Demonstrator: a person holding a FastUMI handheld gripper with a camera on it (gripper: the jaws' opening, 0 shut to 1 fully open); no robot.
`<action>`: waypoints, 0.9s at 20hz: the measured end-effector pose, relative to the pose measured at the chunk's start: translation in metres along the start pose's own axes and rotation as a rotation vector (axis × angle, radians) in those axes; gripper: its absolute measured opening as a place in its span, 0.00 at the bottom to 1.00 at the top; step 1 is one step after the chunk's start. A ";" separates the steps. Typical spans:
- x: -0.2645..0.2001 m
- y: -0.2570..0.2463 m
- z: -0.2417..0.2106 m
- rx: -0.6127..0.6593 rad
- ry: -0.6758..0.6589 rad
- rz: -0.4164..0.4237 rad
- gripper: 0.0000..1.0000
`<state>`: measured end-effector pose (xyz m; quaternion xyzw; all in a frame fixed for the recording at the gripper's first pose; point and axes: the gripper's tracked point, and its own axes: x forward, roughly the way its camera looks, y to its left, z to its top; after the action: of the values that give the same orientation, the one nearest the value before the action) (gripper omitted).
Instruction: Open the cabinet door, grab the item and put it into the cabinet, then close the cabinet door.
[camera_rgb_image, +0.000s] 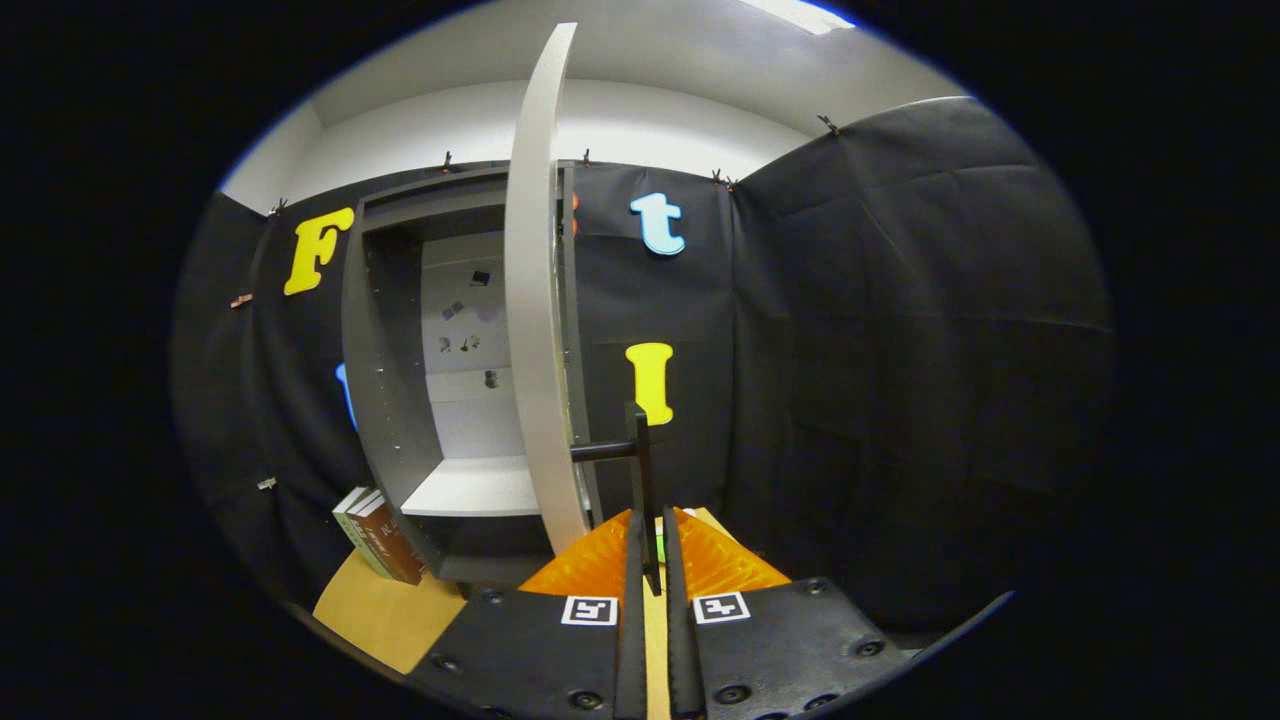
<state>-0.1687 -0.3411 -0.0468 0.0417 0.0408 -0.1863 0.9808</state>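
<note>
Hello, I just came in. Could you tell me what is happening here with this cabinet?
A person's hand-held tool is closed on the dark handle of the cabinet door, both fingers pressing on it. The door stands swung open, seen edge-on, so the grey cabinet shows its shelves. Some books lean beside the cabinet on the wooden table, not yet put inside.

Gripper (648, 560) fingers pinched on dark door handle (638, 470). Cabinet door (535, 300) swung open, seen edge-on. Grey cabinet (385, 330) interior exposed, white shelf (475, 488) inside. Books (378, 535) upright on tabletop (385, 610), just left of cabinet base.
</note>
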 end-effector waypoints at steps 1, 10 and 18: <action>-0.005 0.001 0.000 -0.006 0.000 0.001 0.13; -0.065 0.043 -0.015 -0.131 0.067 0.089 0.52; -0.069 0.157 -0.125 -0.164 0.256 0.348 0.98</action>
<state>-0.1823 -0.1584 -0.1540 -0.0085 0.1723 -0.0038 0.9850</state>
